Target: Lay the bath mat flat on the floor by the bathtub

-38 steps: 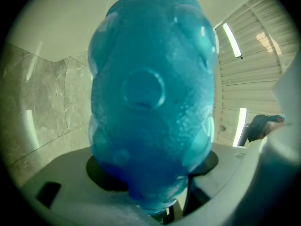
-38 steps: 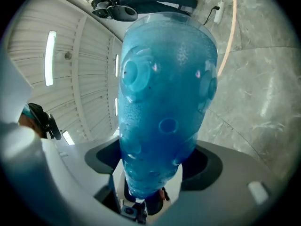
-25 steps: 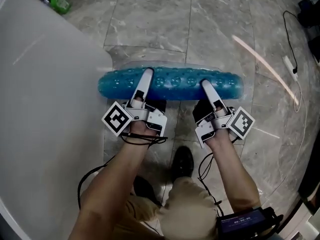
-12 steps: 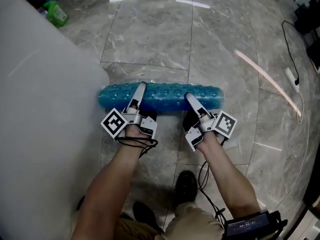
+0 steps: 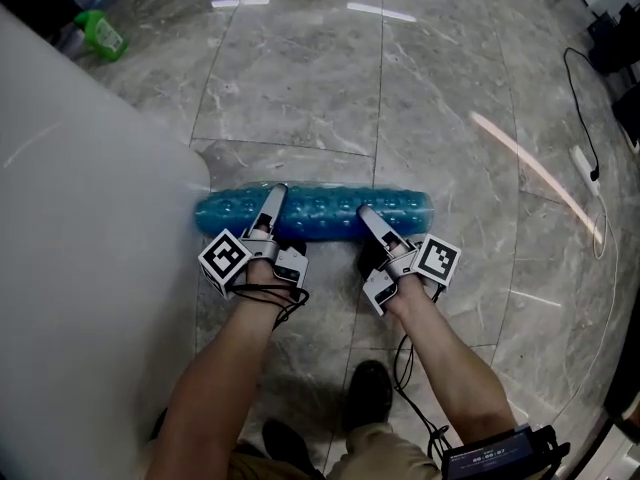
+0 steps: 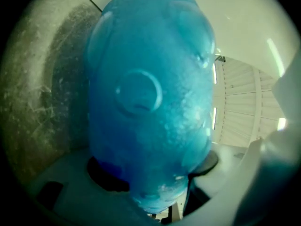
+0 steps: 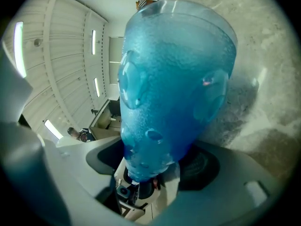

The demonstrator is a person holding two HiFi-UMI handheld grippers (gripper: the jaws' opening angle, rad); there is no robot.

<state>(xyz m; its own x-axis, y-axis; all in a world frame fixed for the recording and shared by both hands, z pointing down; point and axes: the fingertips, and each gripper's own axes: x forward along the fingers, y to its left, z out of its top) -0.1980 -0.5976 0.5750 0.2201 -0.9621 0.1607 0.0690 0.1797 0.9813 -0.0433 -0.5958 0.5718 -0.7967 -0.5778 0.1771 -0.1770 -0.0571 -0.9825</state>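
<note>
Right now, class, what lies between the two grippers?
Only the bath mat, in the head view, spans from left gripper to right gripper; both clamp it.

Floor (image 5: 300,78), grey marble tile. Bears: white bathtub (image 5: 80,268), left; green bottle (image 5: 104,34), far left; black cable (image 5: 572,63) and power strip (image 5: 582,158), right; black shoe (image 5: 368,393), near. Rolled blue bath mat (image 5: 320,213): contact unclear.

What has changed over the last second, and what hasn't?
The left gripper and right gripper have carried the bath mat down and away from the person, toward the floor beside the bathtub. Nothing was released: both stay shut on the mat, which is still bunched, not flat.
</note>
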